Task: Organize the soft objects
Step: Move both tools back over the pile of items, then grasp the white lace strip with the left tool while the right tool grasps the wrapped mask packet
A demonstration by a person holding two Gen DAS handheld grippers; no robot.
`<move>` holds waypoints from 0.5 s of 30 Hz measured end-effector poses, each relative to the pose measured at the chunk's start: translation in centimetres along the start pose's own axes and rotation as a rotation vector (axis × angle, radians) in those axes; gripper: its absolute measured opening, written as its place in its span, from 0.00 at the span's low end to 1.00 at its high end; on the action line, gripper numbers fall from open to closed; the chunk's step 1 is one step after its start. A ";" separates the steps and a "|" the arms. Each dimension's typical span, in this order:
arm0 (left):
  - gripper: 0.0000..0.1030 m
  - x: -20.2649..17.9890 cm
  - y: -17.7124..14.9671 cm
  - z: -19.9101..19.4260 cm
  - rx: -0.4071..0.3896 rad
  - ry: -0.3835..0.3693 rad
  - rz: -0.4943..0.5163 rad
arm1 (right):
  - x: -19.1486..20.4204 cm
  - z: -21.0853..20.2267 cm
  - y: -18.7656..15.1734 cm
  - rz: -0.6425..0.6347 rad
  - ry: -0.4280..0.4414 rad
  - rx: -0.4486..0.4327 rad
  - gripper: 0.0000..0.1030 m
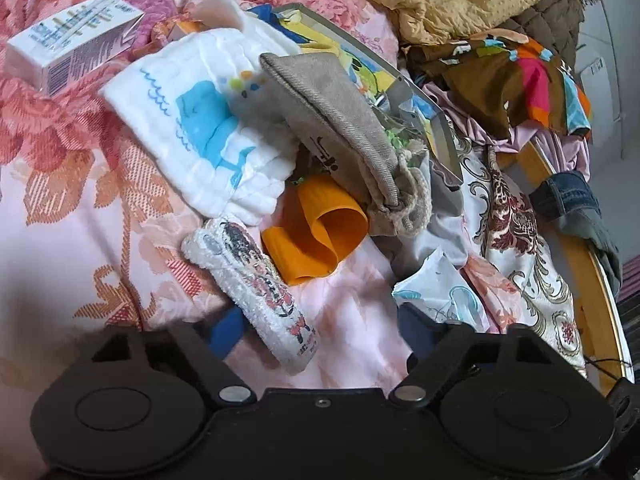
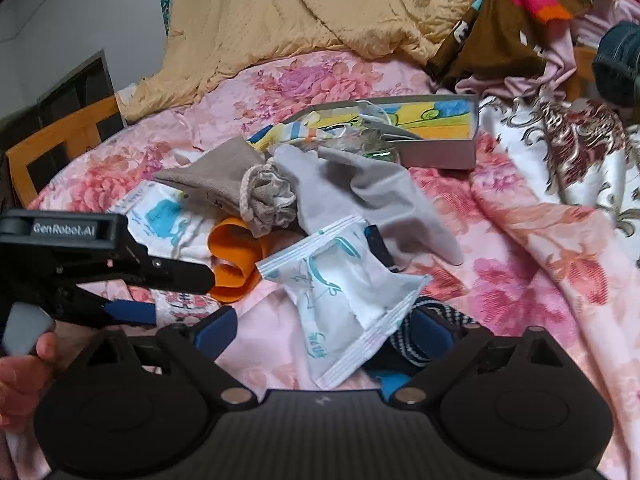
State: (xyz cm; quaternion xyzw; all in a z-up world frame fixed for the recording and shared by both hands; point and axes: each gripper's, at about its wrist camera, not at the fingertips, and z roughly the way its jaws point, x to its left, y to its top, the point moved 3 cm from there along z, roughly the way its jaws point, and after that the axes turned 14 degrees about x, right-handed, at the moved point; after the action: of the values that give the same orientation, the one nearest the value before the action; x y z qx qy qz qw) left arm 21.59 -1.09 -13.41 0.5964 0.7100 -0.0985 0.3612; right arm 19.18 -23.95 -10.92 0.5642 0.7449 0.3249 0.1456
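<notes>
Both my left claw (image 1: 320,332) and right claw (image 2: 324,328) stood open and empty over the bed (image 1: 60,216), where the rolled towel (image 1: 256,292), white packet (image 2: 344,296) and grey pouch (image 2: 224,186) lay unsorted

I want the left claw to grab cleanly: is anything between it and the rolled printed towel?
Nothing visible. The rolled printed towel already lies between the left claw's open blue fingers, uncovered; the orange band sits just beyond it.
</notes>
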 end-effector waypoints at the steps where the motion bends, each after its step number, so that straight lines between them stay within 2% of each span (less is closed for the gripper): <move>1: 0.75 0.0 0.0 0.0 -0.004 -0.002 -0.007 | -0.1 0.0 0.1 0.009 0.012 -0.003 0.89; 6: 0.60 0.4 0.1 -0.1 -0.012 -0.012 -0.032 | -0.9 0.1 0.4 0.096 0.083 -0.028 0.83; 9: 0.54 0.8 0.1 -0.2 -0.014 -0.010 -0.051 | -1.4 0.3 0.3 0.150 0.113 -0.040 0.80; 15: 0.52 1.4 0.1 -0.1 -0.020 -0.019 -0.084 | -1.6 0.1 0.2 0.173 0.136 -0.069 0.72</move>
State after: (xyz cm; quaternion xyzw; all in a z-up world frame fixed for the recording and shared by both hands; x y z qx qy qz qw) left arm 21.63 0.09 -14.16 0.5614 0.7320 -0.1121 0.3694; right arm 19.89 -25.33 -11.13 0.5976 0.6899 0.3995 0.0855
